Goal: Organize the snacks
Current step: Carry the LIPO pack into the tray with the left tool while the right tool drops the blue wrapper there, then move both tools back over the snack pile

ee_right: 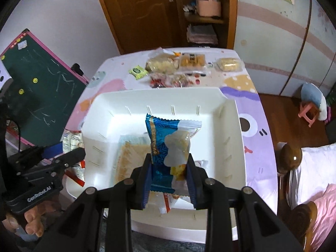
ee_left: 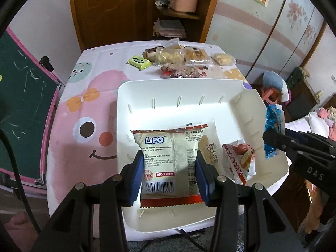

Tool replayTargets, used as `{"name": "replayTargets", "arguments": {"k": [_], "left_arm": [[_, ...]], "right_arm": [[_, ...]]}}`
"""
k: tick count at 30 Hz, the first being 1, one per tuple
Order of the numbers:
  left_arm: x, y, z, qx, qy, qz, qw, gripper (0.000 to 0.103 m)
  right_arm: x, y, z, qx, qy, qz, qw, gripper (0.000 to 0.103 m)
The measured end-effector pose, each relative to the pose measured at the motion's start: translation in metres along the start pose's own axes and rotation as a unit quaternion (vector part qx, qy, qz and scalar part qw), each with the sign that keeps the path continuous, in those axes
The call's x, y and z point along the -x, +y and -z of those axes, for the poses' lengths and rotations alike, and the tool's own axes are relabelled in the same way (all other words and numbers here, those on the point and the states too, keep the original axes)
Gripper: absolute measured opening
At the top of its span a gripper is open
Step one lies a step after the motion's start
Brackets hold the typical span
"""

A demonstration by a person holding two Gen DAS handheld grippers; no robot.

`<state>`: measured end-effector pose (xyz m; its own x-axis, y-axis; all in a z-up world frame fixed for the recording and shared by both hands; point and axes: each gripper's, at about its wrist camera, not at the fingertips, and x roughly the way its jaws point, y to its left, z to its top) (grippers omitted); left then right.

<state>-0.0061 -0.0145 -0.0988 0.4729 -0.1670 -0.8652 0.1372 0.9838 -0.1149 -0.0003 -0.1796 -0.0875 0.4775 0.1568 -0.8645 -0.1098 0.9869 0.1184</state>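
A table [ee_left: 69, 109] under a pastel cartoon cloth is standing in a room with a wooden door [ee_left: 109, 10], an open shelf [ee_left: 178, 14] and floral wardrobe panels [ee_left: 298, 27]. A green chalkboard [ee_left: 23, 105] is leaning at the table's left side; a pink stool [ee_right: 308, 113] is standing on the floor to the right. A white bin [ee_left: 178, 88] is occupying the near part of the table, and a loose pile of snacks [ee_left: 180, 61] is lying beyond its far rim, with a green pack [ee_left: 139, 62] just to the pile's left.

The left gripper [ee_left: 168, 174] is clamping a cream Lipo pack [ee_left: 168, 159] between its blue pads [ee_left: 135, 176] and hanging over the near part of the bin. The pack's long axis is running away from the camera, its barcode end nearest the gripper, its far end pointing toward the bin's back wall. A beige pack [ee_left: 210, 147] and a red pack [ee_left: 239, 159] are lying in the bin just to its right.

The right gripper [ee_right: 169, 178] is pinching a blue pack [ee_right: 166, 147] over the bin's middle. Its long axis is likewise pointing away from the gripper, toward the far wall, with a clear window facing right. A cracker pack [ee_right: 130, 157] is lying on the bin floor below it.
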Motion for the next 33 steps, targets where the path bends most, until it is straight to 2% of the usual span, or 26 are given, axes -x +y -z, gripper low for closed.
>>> {"name": "replayTargets", "arguments": {"k": [9,11,12,14,18,23,33], "left_arm": [[-0.018,-0.004,-0.006,-0.005,0.026,-0.005,0.9996,0.045],[-0.021,-0.004,-0.008,-0.005,0.029,-0.014,0.9995,0.053],[-0.022,-0.004,-0.009,-0.005,0.03,-0.019,0.9994,0.065],[-0.022,-0.002,-0.01,-0.001,0.029,-0.027,0.9992,0.081],[-0.024,0.0,-0.012,0.003,0.031,-0.022,0.9993,0.087],[-0.029,0.002,-0.014,0.011,0.041,-0.02,0.9989,0.087],[-0.03,-0.001,-0.014,0.0,0.036,-0.032,0.9988,0.087]], "right_arm": [[-0.006,0.001,-0.008,0.0,-0.006,0.021,1.0,0.03],[-0.009,0.001,-0.009,-0.002,-0.004,0.026,1.0,0.032],[-0.011,0.0,-0.01,-0.006,0.0,0.028,1.0,0.033],[-0.017,-0.003,-0.011,-0.015,0.008,0.032,0.999,0.037],[-0.023,-0.008,-0.012,-0.027,0.018,0.028,0.999,0.038],[-0.026,-0.007,-0.013,-0.027,0.022,0.03,0.999,0.041],[-0.032,-0.007,-0.012,-0.023,0.031,0.032,0.999,0.042]]}}
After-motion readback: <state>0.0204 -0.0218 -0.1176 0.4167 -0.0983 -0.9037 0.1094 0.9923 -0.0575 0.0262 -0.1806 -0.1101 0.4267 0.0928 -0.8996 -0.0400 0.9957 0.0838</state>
